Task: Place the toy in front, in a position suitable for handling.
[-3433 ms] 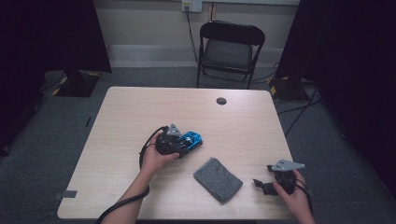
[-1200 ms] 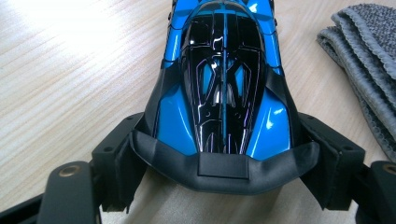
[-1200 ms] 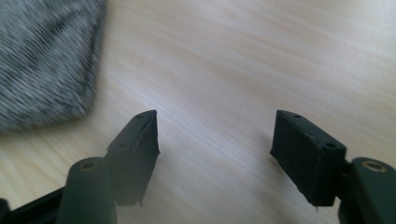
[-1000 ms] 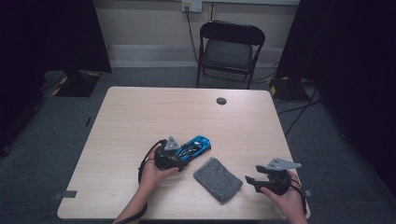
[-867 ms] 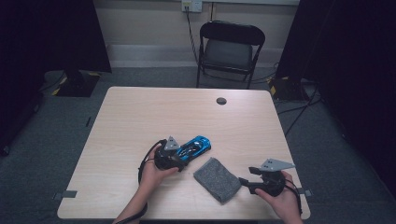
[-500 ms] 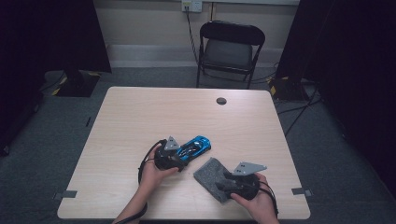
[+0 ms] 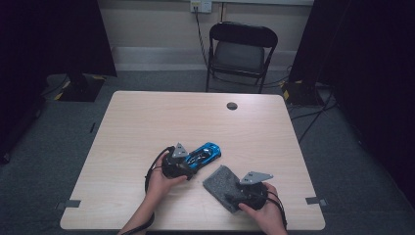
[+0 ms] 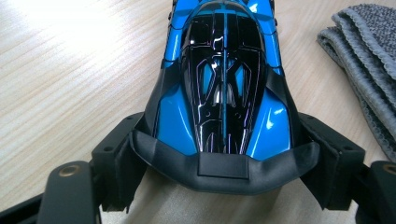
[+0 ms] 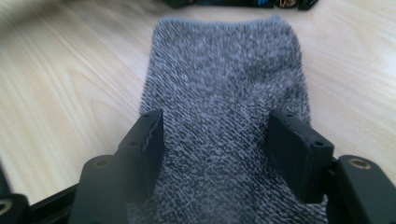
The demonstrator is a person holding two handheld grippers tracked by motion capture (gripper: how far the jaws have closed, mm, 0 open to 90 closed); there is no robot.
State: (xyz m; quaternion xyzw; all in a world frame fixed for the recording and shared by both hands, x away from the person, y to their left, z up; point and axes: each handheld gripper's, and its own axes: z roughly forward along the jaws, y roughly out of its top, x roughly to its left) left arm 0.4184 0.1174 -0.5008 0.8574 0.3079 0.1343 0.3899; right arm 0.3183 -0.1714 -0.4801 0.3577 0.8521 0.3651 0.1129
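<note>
At lower centre of the high view, the blue toy car (image 7: 204, 154) is clamped by the left gripper (image 7: 188, 164) while the right gripper (image 7: 231, 197), jaws just reopening, straddles the grey folded cloth (image 7: 221, 182) ungripped; closing on it is judged next.

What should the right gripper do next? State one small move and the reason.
Probably close the right gripper on the cloth. Its jaws have just been opening and now straddle the folded cloth on the table, with a gap on both sides, so nothing is gripped yet. The left gripper already clamps the car beside it, so the cloth seems the missing piece, perhaps for wiping.
</note>
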